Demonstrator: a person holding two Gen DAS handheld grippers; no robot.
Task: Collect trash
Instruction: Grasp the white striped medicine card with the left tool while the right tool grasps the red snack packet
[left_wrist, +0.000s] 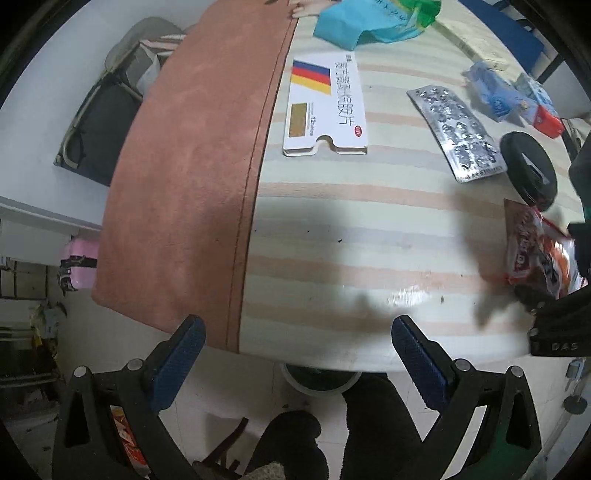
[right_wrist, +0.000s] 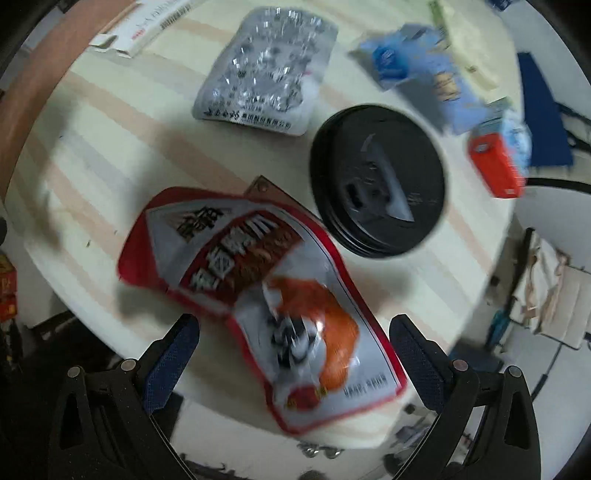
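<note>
A red and white snack wrapper (right_wrist: 266, 291) lies at the near edge of the striped table (right_wrist: 110, 147), its lower end between my right gripper's (right_wrist: 295, 328) open fingers. It also shows at the right in the left wrist view (left_wrist: 535, 254). A silver blister pack (right_wrist: 266, 66) (left_wrist: 458, 129), a black round lid (right_wrist: 376, 181) (left_wrist: 528, 166), a white medicine box (left_wrist: 325, 107), blue wrappers (right_wrist: 417, 62) and a red box (right_wrist: 495, 162) lie on the table. My left gripper (left_wrist: 295, 332) is open and empty at the table's near edge.
A pink-brown cloth (left_wrist: 195, 166) covers the table's left part. A teal bag (left_wrist: 369, 18) lies at the far end. A bin (left_wrist: 317, 380) stands on the floor under the table edge. A dark bag (left_wrist: 103, 129) sits on the floor at left.
</note>
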